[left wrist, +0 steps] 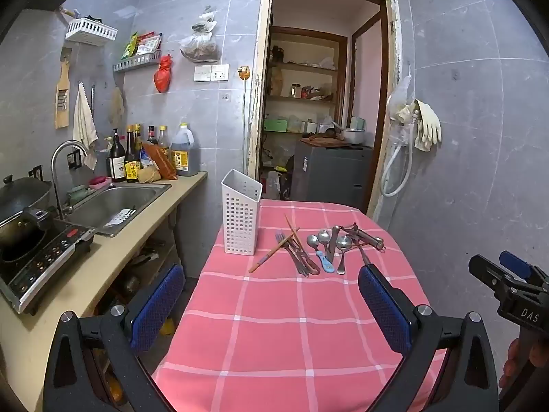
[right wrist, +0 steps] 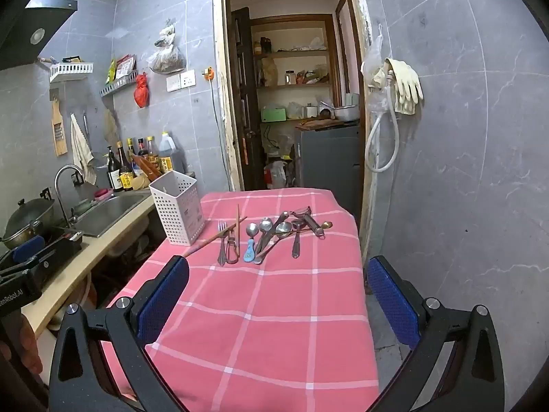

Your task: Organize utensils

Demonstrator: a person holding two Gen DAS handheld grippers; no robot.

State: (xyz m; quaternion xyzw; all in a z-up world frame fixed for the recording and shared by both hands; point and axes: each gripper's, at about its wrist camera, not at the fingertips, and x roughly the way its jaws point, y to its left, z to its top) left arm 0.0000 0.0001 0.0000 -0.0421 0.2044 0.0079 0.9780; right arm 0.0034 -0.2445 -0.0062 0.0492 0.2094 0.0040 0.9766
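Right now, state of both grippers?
Left gripper: open, holding nothing.
Right gripper: open, holding nothing.

both views are evenly lit by soft, cool indoor light with faint shadows. the fisheye bends the doorway (left wrist: 322, 96) and wall tiles, with black corners at the edges. the tablecloth (right wrist: 274, 309) is sharp; only the extreme edges blur.
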